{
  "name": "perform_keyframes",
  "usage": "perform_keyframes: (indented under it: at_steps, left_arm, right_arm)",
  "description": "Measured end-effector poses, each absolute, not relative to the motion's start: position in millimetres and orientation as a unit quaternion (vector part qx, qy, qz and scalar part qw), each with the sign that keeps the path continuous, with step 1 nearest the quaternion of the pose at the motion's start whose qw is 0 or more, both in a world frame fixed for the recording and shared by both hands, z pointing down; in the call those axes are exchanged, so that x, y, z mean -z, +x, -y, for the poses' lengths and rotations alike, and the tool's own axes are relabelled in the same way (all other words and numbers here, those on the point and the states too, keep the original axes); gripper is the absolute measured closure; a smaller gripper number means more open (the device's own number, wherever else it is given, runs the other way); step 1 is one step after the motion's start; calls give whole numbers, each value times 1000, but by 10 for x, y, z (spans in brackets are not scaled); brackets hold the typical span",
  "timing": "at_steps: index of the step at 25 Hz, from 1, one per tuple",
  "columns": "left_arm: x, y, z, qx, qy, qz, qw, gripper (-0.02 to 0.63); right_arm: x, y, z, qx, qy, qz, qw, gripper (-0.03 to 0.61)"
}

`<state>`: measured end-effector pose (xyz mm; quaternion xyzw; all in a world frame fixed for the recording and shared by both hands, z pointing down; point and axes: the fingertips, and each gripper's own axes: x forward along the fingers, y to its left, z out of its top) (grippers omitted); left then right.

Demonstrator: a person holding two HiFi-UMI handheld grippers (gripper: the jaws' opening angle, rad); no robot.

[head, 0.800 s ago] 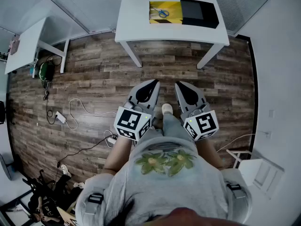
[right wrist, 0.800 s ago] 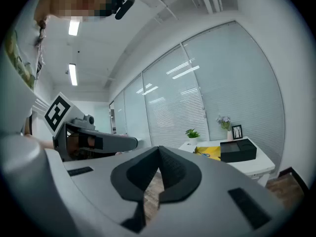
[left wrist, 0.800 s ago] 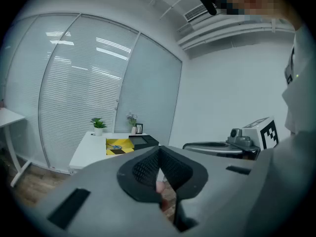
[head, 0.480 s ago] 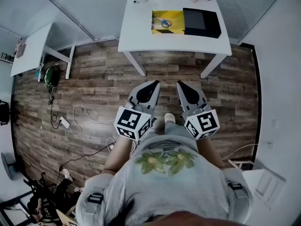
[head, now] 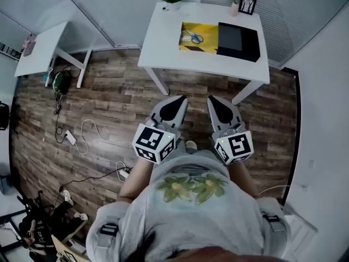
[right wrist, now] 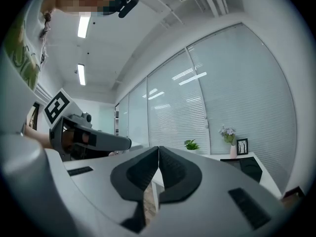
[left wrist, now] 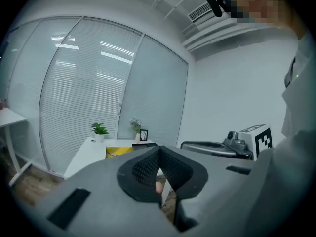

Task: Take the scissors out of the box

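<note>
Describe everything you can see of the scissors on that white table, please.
Seen only in the head view and small, the scissors have blue handle loops and pale, metal-looking blades. They lie flat inside the open yellow box on the white table, in its left half, handles pointing at the flat black box alongside. Whether the blades are shut is too small to tell. Only the yellow box touches them.

A white rectangular worktop (head: 163,53) stood on a dark wood-plank floor (head: 109,100) before glass walls with pale blinds (head: 125,4). A smaller white side table (head: 38,51) stood left, and ceiling strip lights (right wrist: 83,26) glowed.
</note>
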<state>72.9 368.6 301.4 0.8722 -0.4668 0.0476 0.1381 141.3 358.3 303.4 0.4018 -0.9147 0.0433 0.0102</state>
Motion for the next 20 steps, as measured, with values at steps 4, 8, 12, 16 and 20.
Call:
perform_keyframes:
  at_steps: [4,8,12,16,20]
  left_arm:
    - [-2997,727,-3560,-39,874,462,149,617]
    - [-3066,728,-3391,-49,875,455,158,617]
    - [-3186,671,-3092,-61,872,457,164,617]
    - [-3307,661,-2819,-78,873,453,165,617]
    - [-3377,598,-2457,-78,876,444,172,617]
  right_arm:
    - [-2980,1418,-3472,-39,400,916,0,571]
    - [-2986,1410,-3325,-42,403,914,6,571]
    - [-3024,1379,-3094,-38,403,914,23,571]
    - [-3115,1406,-2820,-23,419,906,54,571]
    - [-3160,1330,-2455,-17,427,902,64,571]
